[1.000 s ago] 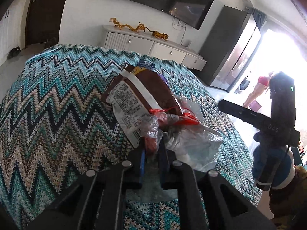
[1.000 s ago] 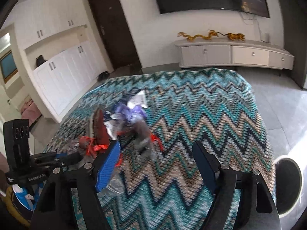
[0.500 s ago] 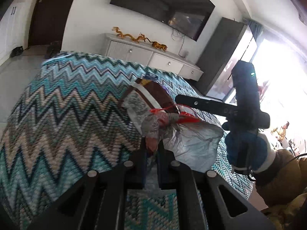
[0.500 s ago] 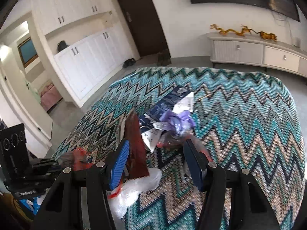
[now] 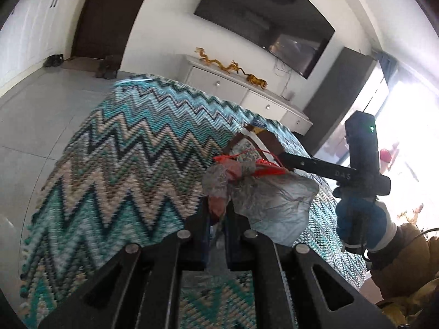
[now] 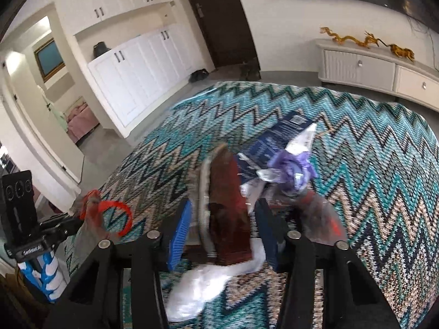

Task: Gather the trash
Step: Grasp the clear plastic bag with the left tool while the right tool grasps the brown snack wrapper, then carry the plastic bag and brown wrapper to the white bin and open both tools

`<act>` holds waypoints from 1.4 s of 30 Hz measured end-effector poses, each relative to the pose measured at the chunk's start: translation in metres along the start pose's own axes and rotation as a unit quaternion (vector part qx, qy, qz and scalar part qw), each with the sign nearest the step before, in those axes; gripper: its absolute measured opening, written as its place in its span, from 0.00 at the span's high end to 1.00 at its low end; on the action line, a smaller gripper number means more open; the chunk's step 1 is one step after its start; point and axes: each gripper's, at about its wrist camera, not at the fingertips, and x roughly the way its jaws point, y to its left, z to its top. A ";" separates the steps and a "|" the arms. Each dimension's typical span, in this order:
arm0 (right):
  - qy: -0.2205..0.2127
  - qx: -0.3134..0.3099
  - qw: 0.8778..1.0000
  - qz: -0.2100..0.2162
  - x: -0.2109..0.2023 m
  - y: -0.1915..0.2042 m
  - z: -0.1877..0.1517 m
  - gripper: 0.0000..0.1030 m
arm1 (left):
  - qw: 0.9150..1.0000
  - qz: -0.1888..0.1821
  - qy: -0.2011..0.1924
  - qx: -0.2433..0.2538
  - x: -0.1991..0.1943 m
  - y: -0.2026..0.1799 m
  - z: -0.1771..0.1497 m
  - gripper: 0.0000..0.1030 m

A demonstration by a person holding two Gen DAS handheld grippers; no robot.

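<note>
Collection is only begun: left gripper [image 5: 216, 219] clamps the crumpled clear plastic bag with red ties [image 5: 263, 197] at lower centre, while right gripper [image 6: 222, 230], jaws just narrowing, straddles the upright brown snack wrapper [image 6: 227, 213], with blue carton [image 6: 277, 142] and purple wrapper [image 6: 293, 164] left on the zigzag-covered table [image 6: 370, 170].

The right gripper [image 6: 222, 227] has narrowed around the brown packet [image 6: 227, 205].

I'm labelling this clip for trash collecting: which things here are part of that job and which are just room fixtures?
Job:
clear plastic bag
brown wrapper
blue carton
purple wrapper

Just there:
zigzag cloth
golden dragon ornaments
white sideboard
TV
</note>
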 end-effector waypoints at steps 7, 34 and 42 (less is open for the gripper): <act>0.018 -0.024 0.999 0.011 0.013 0.024 0.001 0.71 | 1.000 0.009 -0.015 -0.015 -0.013 0.012 -0.001 0.92; -0.145 -0.004 0.989 -0.017 -0.151 0.004 -0.017 0.97 | 0.998 0.011 -0.040 0.040 -0.046 -0.077 0.044 0.92; -0.201 0.071 0.972 -0.096 -0.241 -0.083 -0.073 0.97 | 0.993 -0.036 0.011 0.115 0.025 -0.192 0.071 0.92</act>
